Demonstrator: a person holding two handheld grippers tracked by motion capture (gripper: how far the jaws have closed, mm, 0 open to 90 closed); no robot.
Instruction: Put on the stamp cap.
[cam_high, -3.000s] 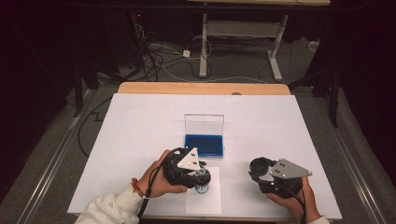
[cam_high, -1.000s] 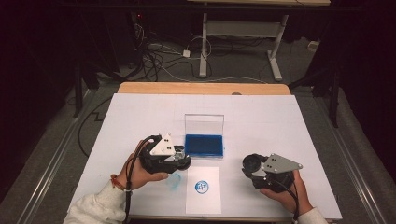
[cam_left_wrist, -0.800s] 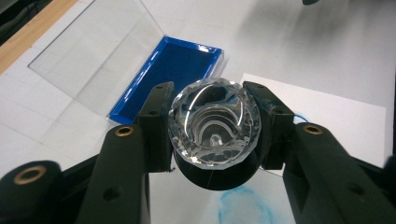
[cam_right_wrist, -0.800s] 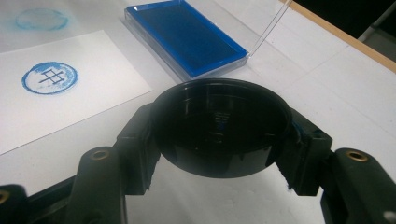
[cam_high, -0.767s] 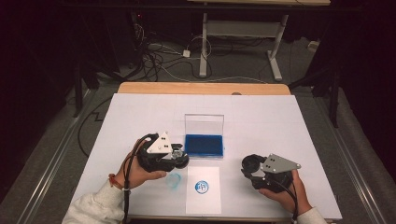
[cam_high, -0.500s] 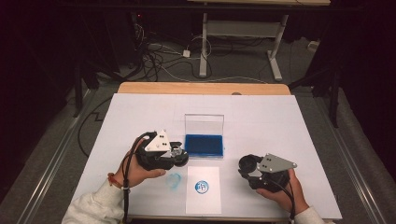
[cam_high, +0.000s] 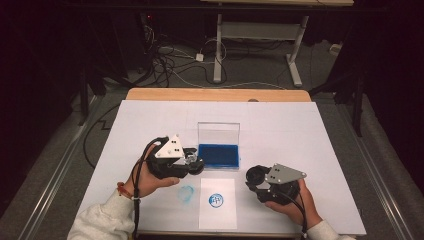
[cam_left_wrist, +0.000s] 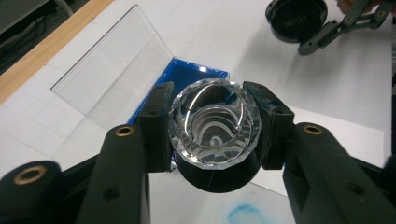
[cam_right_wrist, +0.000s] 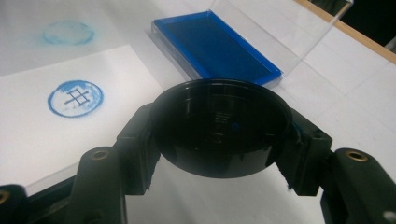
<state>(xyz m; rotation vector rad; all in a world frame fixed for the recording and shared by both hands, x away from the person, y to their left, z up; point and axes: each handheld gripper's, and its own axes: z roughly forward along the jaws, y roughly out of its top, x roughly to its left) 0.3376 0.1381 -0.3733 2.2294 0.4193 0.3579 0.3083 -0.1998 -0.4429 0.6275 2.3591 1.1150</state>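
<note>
Two grippers each clamp one round piece over the white table (cam_high: 310, 130). Held by the left gripper (cam_high: 194, 165), the stamp (cam_left_wrist: 214, 125) has a clear faceted crystal top and a black round base; its axis runs up toward the left gripper view's camera, top facing it, and both pads press its sides. It hangs just left of the ink pad (cam_high: 218, 156), a flat blue rectangle in a clear plastic case whose lid (cam_high: 218, 133) stands upright behind it. Pinched in the right gripper (cam_high: 254, 176), the cap (cam_right_wrist: 219, 130) is a shallow glossy black cup, its hollow facing the right gripper view's camera. Between the hands lies a white paper (cam_high: 218, 214) bearing a round blue print (cam_high: 216, 200); a blue smudge (cam_high: 186, 192) marks the table beside it
</note>
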